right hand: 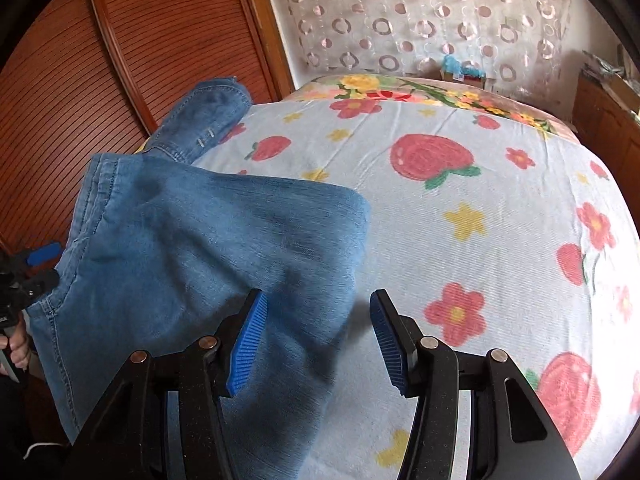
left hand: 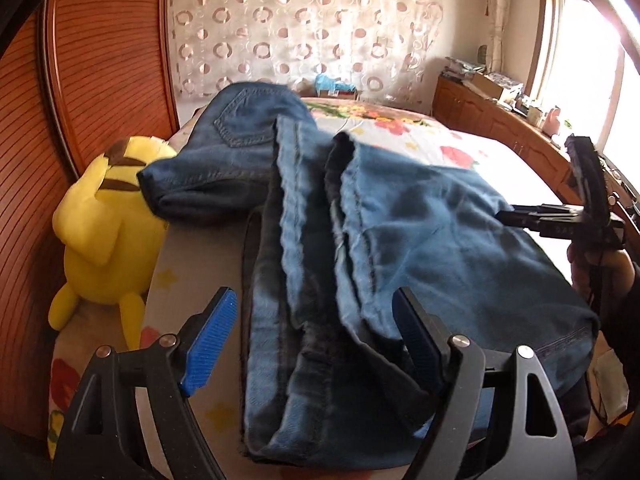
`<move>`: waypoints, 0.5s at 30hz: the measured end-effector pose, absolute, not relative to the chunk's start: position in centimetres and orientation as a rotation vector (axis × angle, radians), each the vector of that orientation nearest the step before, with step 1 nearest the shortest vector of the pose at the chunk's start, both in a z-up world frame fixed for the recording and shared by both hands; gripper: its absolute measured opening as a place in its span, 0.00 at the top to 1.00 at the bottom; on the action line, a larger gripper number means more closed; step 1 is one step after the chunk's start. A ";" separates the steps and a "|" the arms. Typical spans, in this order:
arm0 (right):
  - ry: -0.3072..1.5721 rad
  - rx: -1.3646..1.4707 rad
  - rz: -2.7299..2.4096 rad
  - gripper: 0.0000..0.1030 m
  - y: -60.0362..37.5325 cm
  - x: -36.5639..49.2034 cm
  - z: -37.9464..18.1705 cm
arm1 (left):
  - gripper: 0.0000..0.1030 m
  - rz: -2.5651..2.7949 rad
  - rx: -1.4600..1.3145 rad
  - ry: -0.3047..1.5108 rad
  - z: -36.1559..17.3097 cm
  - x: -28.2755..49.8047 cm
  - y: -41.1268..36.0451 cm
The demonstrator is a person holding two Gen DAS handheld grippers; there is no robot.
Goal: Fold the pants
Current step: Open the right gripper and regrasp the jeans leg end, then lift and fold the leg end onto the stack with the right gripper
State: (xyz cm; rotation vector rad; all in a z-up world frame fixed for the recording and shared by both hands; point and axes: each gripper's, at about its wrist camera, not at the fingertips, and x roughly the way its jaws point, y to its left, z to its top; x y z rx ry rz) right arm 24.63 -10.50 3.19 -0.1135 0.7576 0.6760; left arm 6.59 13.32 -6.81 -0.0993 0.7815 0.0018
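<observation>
Blue jeans (left hand: 400, 220) lie bunched and partly folded on the flowered bed sheet (right hand: 460, 208), their waist and back pocket toward the far left. My left gripper (left hand: 316, 340) stands open over the near end of the legs; denim lies between its blue pads, which do not press on it. In the right wrist view the right gripper (right hand: 320, 340) is open over a corner of the jeans (right hand: 200, 248), with the right pad clear of the cloth. The right gripper (left hand: 520, 216) also shows at the jeans' right edge, and the left gripper (right hand: 40, 256) at the far left.
A yellow plush toy (left hand: 104, 220) sits at the bed's left edge beside the jeans. A slatted wooden wardrobe (left hand: 100, 80) stands to the left. A low wooden cabinet (left hand: 500, 120) with clutter runs under the window on the right. A person's hand (right hand: 18, 346) holds the left gripper.
</observation>
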 end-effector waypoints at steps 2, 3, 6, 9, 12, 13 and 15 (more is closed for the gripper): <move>0.750 -0.123 0.676 0.46 -10.2 24.5 3.1 | 0.22 0.006 -0.107 0.789 -7.2 6.6 13.6; 0.747 -0.133 0.675 0.46 -9.9 24.4 3.0 | 0.22 0.008 -0.111 0.795 -7.6 6.6 13.7; 0.752 -0.145 0.697 0.63 -9.2 24.0 2.9 | 0.22 0.014 -0.122 0.805 -8.3 6.7 14.2; 0.758 -0.161 0.744 0.87 -8.8 23.5 3.0 | 0.22 0.011 -0.132 0.810 -8.7 6.7 14.5; 0.676 -0.201 0.734 0.88 -8.9 21.6 4.8 | 0.22 0.012 -0.128 0.798 -8.3 6.5 14.3; 0.645 -0.191 0.741 0.89 -9.3 20.8 6.0 | 0.22 0.010 -0.125 0.793 -8.0 6.4 14.1; 0.609 -0.169 0.769 0.90 -10.1 19.7 8.6 | 0.22 -0.001 -0.119 0.776 -7.2 6.2 13.8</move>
